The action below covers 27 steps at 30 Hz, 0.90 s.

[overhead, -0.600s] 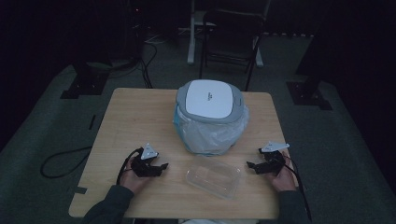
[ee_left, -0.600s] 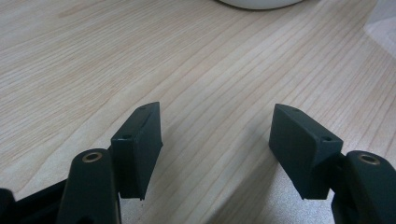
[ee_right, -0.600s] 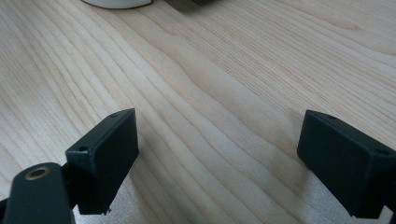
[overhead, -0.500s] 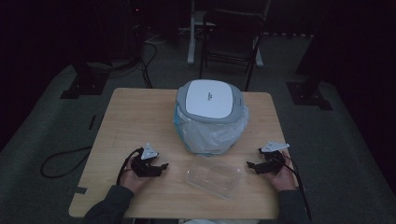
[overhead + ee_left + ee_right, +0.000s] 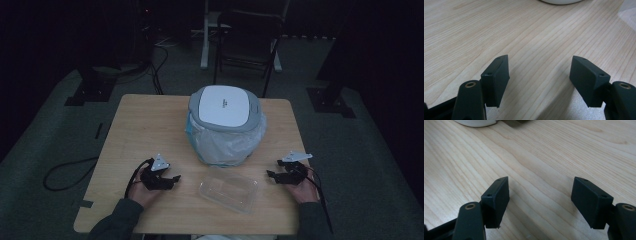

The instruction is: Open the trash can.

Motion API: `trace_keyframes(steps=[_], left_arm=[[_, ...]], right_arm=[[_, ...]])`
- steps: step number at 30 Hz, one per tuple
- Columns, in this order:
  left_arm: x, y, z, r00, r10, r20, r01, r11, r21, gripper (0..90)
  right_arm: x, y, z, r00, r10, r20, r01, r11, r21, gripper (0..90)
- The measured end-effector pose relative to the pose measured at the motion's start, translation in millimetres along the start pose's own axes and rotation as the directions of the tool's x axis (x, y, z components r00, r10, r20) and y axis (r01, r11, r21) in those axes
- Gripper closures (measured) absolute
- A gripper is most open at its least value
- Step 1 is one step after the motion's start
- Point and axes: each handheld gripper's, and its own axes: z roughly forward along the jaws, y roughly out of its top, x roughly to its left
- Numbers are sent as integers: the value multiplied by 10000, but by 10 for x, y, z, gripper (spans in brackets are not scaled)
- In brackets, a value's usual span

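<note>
Nothing of the work looks started yet. The bin (image 5: 226, 126), a round white one with a grey-rimmed lid and a plastic liner bulging under the rim, stands at the middle of the table (image 5: 145, 125), lid shut. Just in front of the bin, on the person's side, lies a clear tray (image 5: 229, 189), flat on the wood and touched by nothing. It sits between the two grippers and is the thing nearest to both.

The left gripper (image 5: 173, 179) rests low over the table, near the tray's left end and in front of the bin to the left. Its fingers (image 5: 496, 80) stand wide apart with only bare wood between them. The right gripper (image 5: 270, 175) sits near the tray's right end, in front of the bin to the right, its fingers (image 5: 496, 201) equally wide and empty. Both point inward toward the tray.

As a judgement, everything is left to do: reaching the tray, taking hold of it, and whatever is to follow with the bin.

Against the earlier high views, nothing differs that can be made out: both hands, the tray and the bin lie in the same places, and the fingers look as wide as they did.
</note>
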Motion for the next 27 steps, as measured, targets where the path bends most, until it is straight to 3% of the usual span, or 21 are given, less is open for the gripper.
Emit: trace_keyframes(steps=[4, 14, 19, 27], left_arm=[[0, 0, 0, 10000, 0, -1, 0, 10000, 2, 332], [-5, 0, 0, 10000, -40, -47, 40, 10000, -3, 331], [-7, 1, 1, 10000, -42, -45, 42, 10000, -1, 325], [-6, 3, 3, 10000, 2, -30, -2, 10000, 28, 316]], right_arm=[[13, 60, 4, 9994, 242, 241, -254, 9985, 476, 287], [11, 74, -39, 9968, 556, 574, -590, 9966, 581, 366], [3, 111, -70, 9938, 1094, 202, -1105, 9918, 636, 433], [23, 235, -165, 9935, 1120, 226, -1129, 9926, 441, 545]])
